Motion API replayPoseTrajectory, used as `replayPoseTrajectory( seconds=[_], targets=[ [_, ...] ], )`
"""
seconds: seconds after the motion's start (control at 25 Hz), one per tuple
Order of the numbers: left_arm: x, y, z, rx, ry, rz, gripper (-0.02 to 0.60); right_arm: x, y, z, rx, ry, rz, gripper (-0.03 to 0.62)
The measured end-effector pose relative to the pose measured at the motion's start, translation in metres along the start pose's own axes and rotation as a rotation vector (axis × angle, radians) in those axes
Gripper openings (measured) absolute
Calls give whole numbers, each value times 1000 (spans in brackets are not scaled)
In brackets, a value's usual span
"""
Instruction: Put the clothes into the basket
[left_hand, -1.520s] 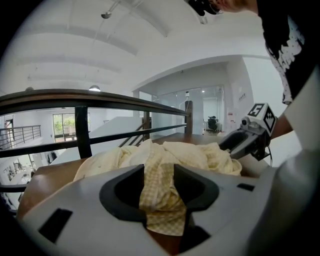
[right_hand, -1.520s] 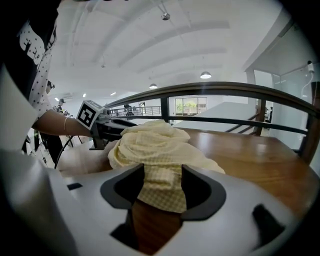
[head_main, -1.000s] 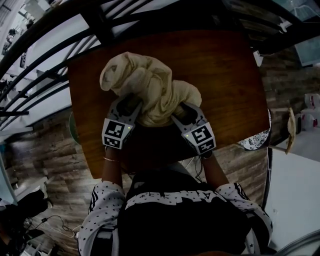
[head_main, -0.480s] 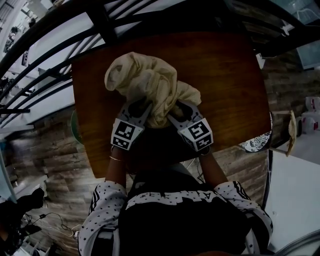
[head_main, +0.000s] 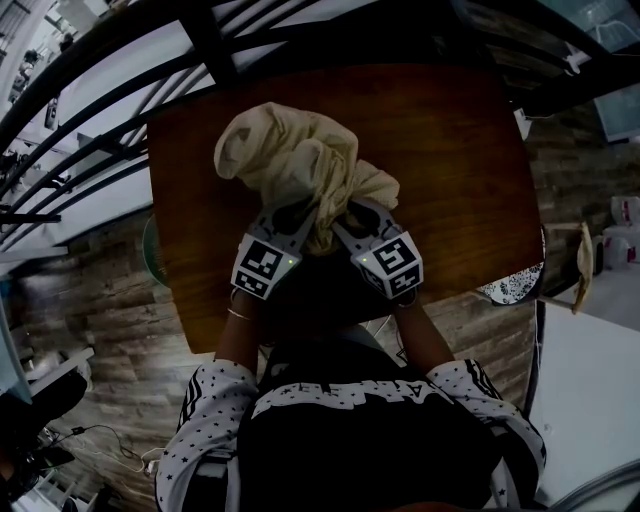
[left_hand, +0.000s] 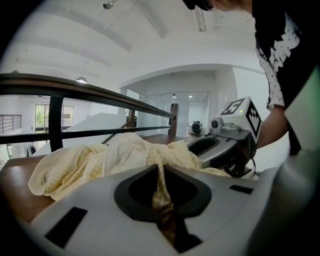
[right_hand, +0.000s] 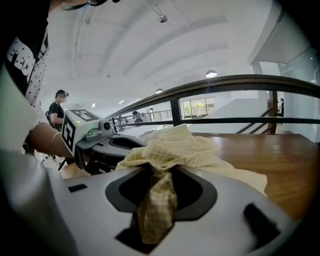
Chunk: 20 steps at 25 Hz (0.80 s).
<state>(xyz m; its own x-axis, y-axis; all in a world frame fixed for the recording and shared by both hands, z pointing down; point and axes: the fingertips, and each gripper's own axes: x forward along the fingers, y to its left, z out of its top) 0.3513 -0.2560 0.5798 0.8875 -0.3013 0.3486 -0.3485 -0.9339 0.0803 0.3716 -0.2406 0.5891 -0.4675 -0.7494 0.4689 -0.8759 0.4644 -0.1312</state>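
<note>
The left gripper (head_main: 298, 218) and right gripper (head_main: 348, 216) have just been closing, each pinching a fold of the cream garment (head_main: 290, 160), tips buried under it. The bundle sits on the wooden table (head_main: 450, 170), its far edge hidden behind the dark railing (head_main: 210, 40).

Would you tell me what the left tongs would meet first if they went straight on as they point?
Most likely the cream cloth: the left tongs, whose jaws have just been closing, pinch a fold of it.
</note>
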Motion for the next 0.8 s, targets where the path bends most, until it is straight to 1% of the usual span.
replayPoseTrajectory(
  seconds=[0.08, 0.24, 0.48, 0.68, 0.8],
  targets=[
    [1, -4, 3, 1, -7, -9, 43, 1, 4, 2, 1, -10, 1, 114],
    [1, -9, 10, -26, -27, -26, 37, -3, 5, 7, 19, -39, -16, 75],
    [-6, -13, 26, -27, -60, -18, 34, -9, 9, 19, 8, -76, -2, 61],
    [-16, -16, 47, -23, -105, 19, 34, -21, 13, 39, -20, -116, -4, 58],
    [-22, -18, 61, -2, -117, 44, 34, -28, 15, 53, -46, -141, -5, 58]
  ],
)
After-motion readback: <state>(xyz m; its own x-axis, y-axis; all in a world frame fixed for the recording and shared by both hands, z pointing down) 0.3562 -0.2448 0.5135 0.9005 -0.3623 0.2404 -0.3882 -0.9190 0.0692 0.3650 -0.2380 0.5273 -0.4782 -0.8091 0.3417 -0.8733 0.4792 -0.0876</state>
